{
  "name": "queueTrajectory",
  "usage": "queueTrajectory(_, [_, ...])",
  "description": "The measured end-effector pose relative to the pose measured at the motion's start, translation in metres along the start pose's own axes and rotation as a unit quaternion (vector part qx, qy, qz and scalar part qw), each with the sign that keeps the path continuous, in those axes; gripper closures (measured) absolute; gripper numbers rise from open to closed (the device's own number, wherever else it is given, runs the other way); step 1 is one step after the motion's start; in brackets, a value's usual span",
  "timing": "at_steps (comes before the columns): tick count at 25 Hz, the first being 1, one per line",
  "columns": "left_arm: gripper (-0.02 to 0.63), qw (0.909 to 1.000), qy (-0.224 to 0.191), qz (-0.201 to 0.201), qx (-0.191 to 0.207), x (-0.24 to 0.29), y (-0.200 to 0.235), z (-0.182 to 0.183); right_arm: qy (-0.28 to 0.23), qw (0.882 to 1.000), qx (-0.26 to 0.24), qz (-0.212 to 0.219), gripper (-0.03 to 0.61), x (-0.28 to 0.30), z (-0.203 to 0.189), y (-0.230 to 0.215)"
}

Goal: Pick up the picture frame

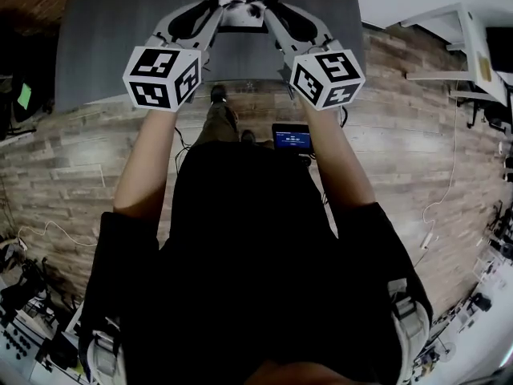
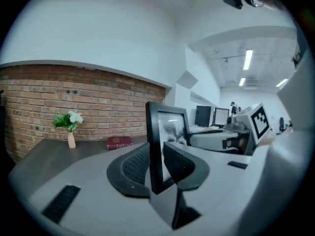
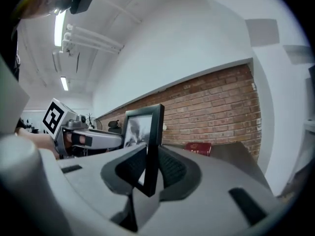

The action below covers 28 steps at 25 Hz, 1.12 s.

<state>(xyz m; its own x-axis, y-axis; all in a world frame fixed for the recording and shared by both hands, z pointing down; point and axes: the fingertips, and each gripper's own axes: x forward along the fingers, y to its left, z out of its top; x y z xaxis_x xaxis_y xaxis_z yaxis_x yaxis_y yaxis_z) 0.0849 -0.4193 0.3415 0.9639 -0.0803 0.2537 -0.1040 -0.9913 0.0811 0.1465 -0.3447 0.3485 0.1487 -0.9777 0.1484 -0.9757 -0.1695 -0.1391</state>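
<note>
The black picture frame [image 1: 244, 2], holding a black-and-white print, hangs in the air above the grey table [image 1: 112, 46], gripped from both sides. My left gripper [image 1: 213, 16] is shut on its left edge, and my right gripper [image 1: 274, 16] is shut on its right edge. In the left gripper view the picture frame [image 2: 158, 146] stands upright and edge-on between the dark pads, with the left gripper [image 2: 156, 167] pressed against it. The right gripper view shows the picture frame [image 3: 151, 141] clamped the same way in the right gripper [image 3: 149, 170]. Each view shows the opposite gripper beyond the frame.
A small vase of flowers [image 2: 70, 127] and a red book [image 2: 119, 142] sit on the table by the brick wall. A white shelf unit [image 1: 457, 30] stands at the right. A lit screen device [image 1: 292, 139] and cables lie on the wood floor. Monitors [image 2: 209, 116] stand farther off.
</note>
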Motion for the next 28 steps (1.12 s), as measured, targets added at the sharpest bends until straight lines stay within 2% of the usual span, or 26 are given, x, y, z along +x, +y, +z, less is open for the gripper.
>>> queueTrajectory(7, [0.531, 0.9997, -0.018, 0.01, 0.012, -0.04, -0.058, 0.005, -0.027, 0.999, -0.022, 0.002, 0.505, -0.071, 0.011, 0.026])
queueTrajectory(15, [0.522, 0.9992, -0.026, 0.002, 0.032, -0.073, -0.097, 0.013, -0.054, 0.998, -0.022, 0.003, 0.503, -0.114, 0.023, 0.045])
queueTrajectory(21, [0.523, 0.9992, -0.033, 0.007, 0.02, -0.091, -0.1, 0.012, -0.055, 0.998, -0.019, 0.011, 0.503, -0.121, 0.024, 0.06])
queueTrajectory(28, [0.523, 0.9989, -0.042, 0.016, 0.009, -0.141, -0.08, 0.006, -0.053, 0.998, -0.022, 0.024, 0.505, -0.115, 0.022, 0.114])
